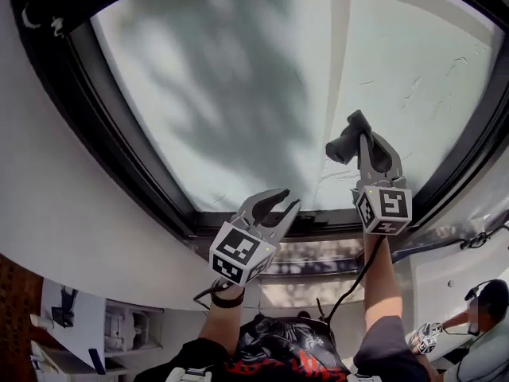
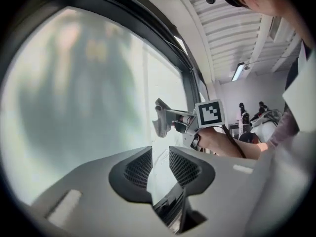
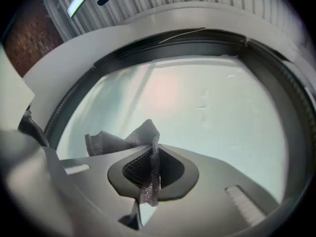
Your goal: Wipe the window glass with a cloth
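The window glass point(image 1: 238, 78) fills the upper head view inside a black frame point(image 1: 119, 150). A grey mesh cloth point(image 1: 344, 145) is bunched at the tip of my right gripper point(image 1: 364, 134), which is shut on it and raised in front of the lower right part of the pane. In the right gripper view the cloth point(image 3: 123, 141) sticks out leftward from between the pads, over the glass point(image 3: 207, 107). My left gripper point(image 1: 285, 200) hangs lower, by the bottom frame, slightly open and holding nothing. The left gripper view shows the right gripper point(image 2: 168, 116) and cloth point(image 2: 160, 123) close to the pane.
White wall point(image 1: 56, 213) surrounds the window. The black bottom frame rail point(image 1: 318, 228) runs under both grippers. A person point(image 1: 485, 313) sits at the lower right of the head view. A ceiling light point(image 2: 238, 71) and more people point(image 2: 256, 113) show far behind.
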